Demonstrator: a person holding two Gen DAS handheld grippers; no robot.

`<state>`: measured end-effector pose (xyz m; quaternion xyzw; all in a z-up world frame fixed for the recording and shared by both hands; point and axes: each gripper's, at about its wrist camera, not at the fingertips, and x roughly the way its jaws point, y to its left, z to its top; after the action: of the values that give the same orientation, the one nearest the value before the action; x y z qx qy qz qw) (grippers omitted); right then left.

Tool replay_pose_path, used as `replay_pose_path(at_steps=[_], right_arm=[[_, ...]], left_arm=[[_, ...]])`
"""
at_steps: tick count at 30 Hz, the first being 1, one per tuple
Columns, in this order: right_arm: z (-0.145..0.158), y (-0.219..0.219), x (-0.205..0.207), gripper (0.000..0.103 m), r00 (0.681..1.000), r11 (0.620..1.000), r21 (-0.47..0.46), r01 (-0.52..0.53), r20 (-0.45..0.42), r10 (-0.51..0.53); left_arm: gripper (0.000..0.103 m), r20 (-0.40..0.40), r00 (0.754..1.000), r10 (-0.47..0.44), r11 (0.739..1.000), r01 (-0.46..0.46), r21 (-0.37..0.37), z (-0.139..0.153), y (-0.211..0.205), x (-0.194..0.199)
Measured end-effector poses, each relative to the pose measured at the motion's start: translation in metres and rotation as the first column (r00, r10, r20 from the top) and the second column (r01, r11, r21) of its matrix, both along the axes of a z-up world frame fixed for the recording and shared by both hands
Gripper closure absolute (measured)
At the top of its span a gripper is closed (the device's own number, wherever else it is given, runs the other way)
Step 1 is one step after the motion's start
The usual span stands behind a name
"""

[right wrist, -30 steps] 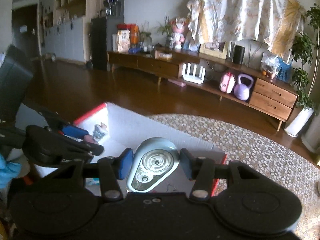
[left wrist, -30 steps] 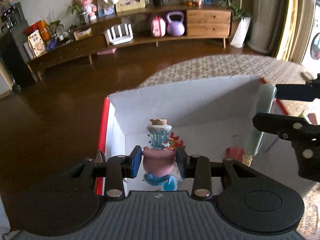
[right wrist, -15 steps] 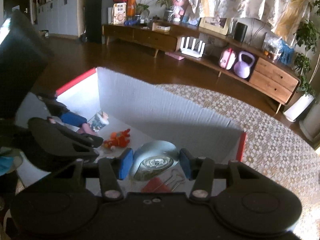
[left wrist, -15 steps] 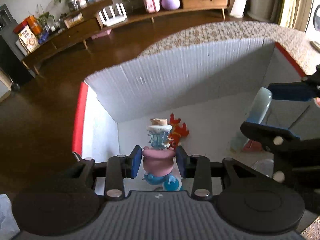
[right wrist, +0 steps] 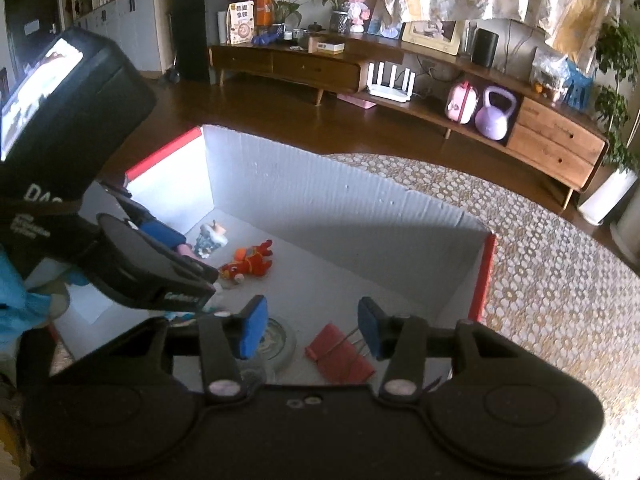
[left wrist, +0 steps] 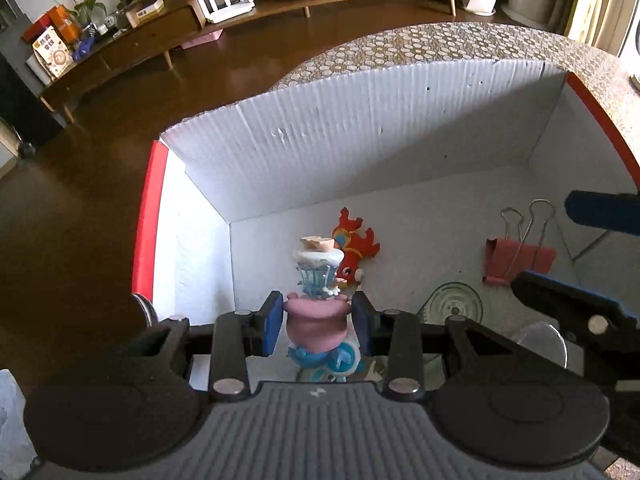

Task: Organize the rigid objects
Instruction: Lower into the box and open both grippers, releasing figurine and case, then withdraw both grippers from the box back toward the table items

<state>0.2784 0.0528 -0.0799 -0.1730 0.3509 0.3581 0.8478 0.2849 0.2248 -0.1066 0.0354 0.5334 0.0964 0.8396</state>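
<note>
My left gripper is shut on a pink and blue figurine with a cork top, held low inside the white cardboard box. It also shows in the right wrist view. My right gripper is open and empty above the box floor. The pale green correction tape dispenser lies on the box floor below its left finger, also seen in the left wrist view. A red toy and a red binder clip lie on the box floor.
The box has red edges and sits on a patterned table top. A clear round lid lies in the box near the front. A wooden sideboard stands across the brown floor.
My right gripper has opened and let go of the tape dispenser, which now lies on the box floor. My left gripper has moved lower into the box with the figurine.
</note>
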Motion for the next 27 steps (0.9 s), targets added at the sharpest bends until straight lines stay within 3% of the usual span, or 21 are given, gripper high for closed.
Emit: replay_pose_path(at_steps=[12,17,27], right_arm=[[0.021,-0.021,-0.015,0.04,1.0,0.998,0.056,-0.002,0.01,0.001],[0.034,-0.038,-0.022,0.039,1.0,0.996,0.086,0.003,0.016,-0.004],[0.061,-0.081,-0.041,0.025,0.999,0.984,0.178,0.027,0.017,-0.03]], left_arm=[[0.063,0.067,0.998,-0.011,1.0,0.012,-0.01,0.023,-0.018,-0.015],[0.058,0.113,0.993,-0.019,1.0,0.02,-0.008,0.04,-0.026,-0.028],[0.047,0.196,0.98,-0.038,0.999,0.04,-0.007,0.073,-0.048,-0.06]])
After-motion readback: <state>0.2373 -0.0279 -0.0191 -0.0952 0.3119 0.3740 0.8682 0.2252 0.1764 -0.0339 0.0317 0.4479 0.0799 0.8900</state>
